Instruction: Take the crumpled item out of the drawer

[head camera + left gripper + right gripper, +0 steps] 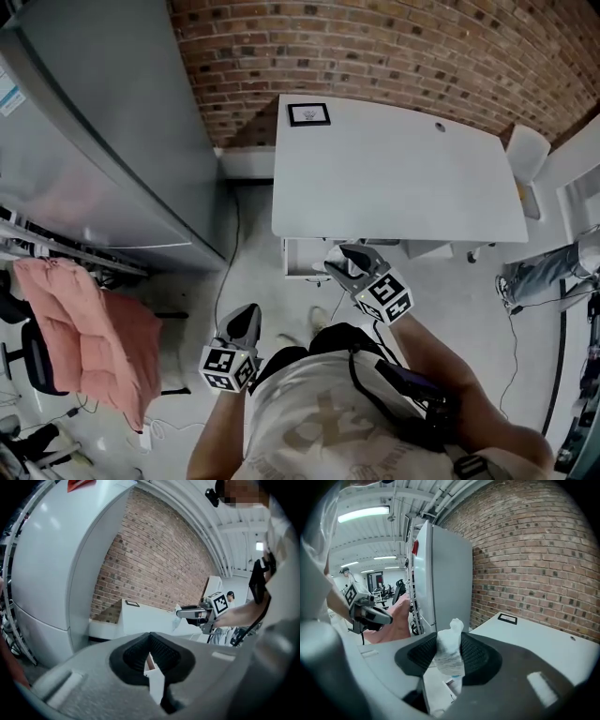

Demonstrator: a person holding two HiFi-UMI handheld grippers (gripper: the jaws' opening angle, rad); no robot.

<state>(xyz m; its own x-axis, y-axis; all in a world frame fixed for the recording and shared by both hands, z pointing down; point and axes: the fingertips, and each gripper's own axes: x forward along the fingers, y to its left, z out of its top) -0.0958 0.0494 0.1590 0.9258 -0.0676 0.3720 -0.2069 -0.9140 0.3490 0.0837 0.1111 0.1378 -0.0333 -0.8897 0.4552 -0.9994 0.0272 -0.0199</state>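
Your left gripper (246, 319): 7 o'clock in head view, hanging low, jaws pressed together on nothing, idle and clear of work. Open drawer (300, 259): near centre, under table (403, 178) edge. Your right gripper (339, 261): at drawer's 3 o'clock, clenched on crumpled item (449, 651). White wad sits upright between pads, seemingly clear of drawer.

left claw (251, 311): low, jaws together | right claw (338, 260): forward, clamping crumpled item (449, 651)
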